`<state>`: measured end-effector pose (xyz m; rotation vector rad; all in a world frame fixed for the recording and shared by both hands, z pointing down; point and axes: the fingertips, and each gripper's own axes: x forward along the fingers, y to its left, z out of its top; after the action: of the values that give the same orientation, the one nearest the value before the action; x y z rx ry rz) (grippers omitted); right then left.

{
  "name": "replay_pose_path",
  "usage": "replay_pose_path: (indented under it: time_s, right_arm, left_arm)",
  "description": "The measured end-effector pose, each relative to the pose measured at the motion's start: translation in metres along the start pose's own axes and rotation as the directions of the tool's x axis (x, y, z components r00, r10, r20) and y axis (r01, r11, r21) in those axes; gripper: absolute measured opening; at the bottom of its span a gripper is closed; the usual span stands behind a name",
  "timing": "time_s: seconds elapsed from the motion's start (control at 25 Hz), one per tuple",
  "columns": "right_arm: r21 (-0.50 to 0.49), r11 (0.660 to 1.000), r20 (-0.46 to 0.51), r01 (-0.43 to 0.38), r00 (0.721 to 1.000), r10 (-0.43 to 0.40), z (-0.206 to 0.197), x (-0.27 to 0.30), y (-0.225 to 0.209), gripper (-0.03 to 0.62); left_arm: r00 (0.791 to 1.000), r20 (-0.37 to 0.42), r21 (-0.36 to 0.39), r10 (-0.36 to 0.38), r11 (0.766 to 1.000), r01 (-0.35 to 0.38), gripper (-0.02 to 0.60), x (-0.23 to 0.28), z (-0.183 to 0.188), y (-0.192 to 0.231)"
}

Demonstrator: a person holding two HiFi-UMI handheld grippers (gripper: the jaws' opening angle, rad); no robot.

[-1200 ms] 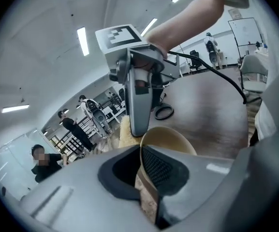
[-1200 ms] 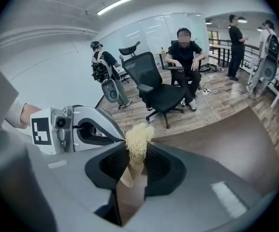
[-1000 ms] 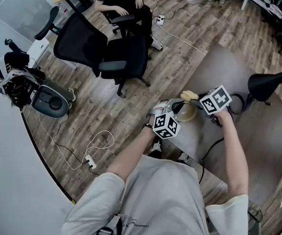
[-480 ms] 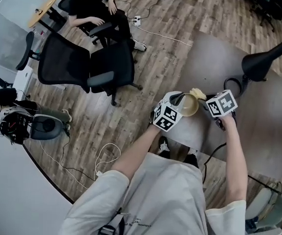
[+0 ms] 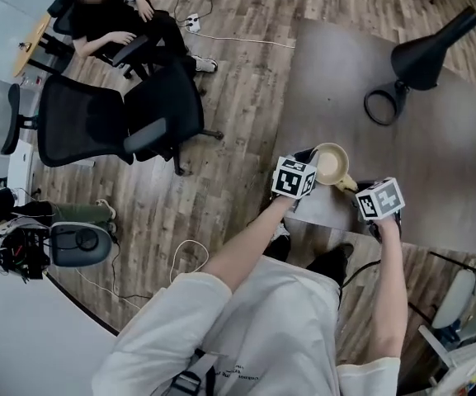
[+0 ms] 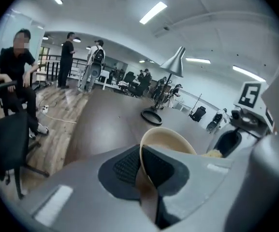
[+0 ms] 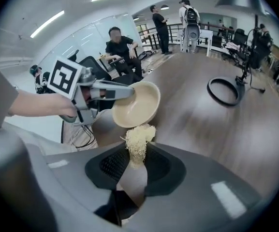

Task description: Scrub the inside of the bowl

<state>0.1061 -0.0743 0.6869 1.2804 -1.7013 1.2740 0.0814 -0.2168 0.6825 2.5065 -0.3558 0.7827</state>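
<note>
- Bowl [image 5: 330, 163] is up off the table [image 5: 435, 163]. It's held over the near-left corner, right between the two marker cubes in the head view.
- The left tongs [image 6: 141, 164] are clamped on the bowl's rim, one pad inside the wall and one outside. The left gripper view shows the wall running straight down between the pads.
- The bowl is tipped on its side, so its mouth faces the right tongs [image 7: 137, 161]. The inside shows as a smooth cream surface, a bit more tan toward the bottom.
- The right tongs are closed on a scrubber [image 7: 138, 140], a pale yellow wad of stringy fibres poking out past the pads.
- The top of the scrubber sits right at the bowl's lower rim and looks like it's touching there, at the lip rather than deep in the bowl.
- Over on the far right of the table there's a black lamp [image 5: 423, 56] with a cone shade. Its ring base lies flat on the top, well apart from the bowl.
- Left of the table it's wood-plank floor [image 5: 238, 81] with a black office chair [image 5: 130, 114] on it.
- A person [image 5: 110, 19] is seated at the far left, and a white cable [image 5: 184, 258] is looped on the floor nearer in.
</note>
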Motion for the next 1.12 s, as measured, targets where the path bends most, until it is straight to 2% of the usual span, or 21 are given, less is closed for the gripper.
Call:
replay_pose_path:
  time_s: [0.12, 0.32, 0.56, 0.76, 0.92, 1.04, 1.12]
  right_arm:
    - [0.016, 1.0, -0.01, -0.025, 1.0, 0.025, -0.029, 0.001, 0.007, 0.114]
    - [0.017, 1.0, -0.019, 0.02, 1.0, -0.02, -0.048, -0.014, -0.006, 0.114]
    - [0.035, 0.998, -0.018, 0.05, 0.999, -0.05, -0.069, -0.026, -0.029, 0.114]
    - [-0.005, 0.996, 0.032, 0.094, 0.995, -0.093, -0.059, -0.046, -0.037, 0.114]
    - [-0.022, 0.988, 0.144, 0.15, 0.979, -0.145, -0.039, -0.066, -0.044, 0.114]
    - [-0.034, 0.986, 0.237, 0.165, 0.959, -0.152, -0.031, -0.076, -0.041, 0.114]
    - [-0.041, 0.989, 0.291, 0.14, 0.949, -0.122, -0.03, -0.078, -0.034, 0.114]
  left_arm:
    - [0.999, -0.054, -0.053, -0.006, 0.999, 0.004, 0.015, 0.011, -0.017, -0.01]
    - [0.993, -0.12, -0.088, -0.021, 0.996, 0.011, 0.017, 0.035, -0.033, -0.026]
    - [0.989, -0.139, -0.121, -0.045, 0.992, 0.028, 0.046, 0.049, -0.044, -0.043]
    - [0.994, -0.105, -0.129, 0.005, 0.992, -0.018, 0.066, 0.036, -0.037, -0.04]
    - [0.993, -0.079, -0.092, 0.092, 0.991, -0.099, 0.066, 0.008, -0.03, -0.039]
    - [0.988, -0.035, -0.093, 0.152, 0.984, -0.154, 0.007, -0.016, -0.026, -0.05]
    - [0.984, -0.019, -0.09, 0.179, 0.979, -0.18, 0.001, -0.028, -0.031, -0.065]
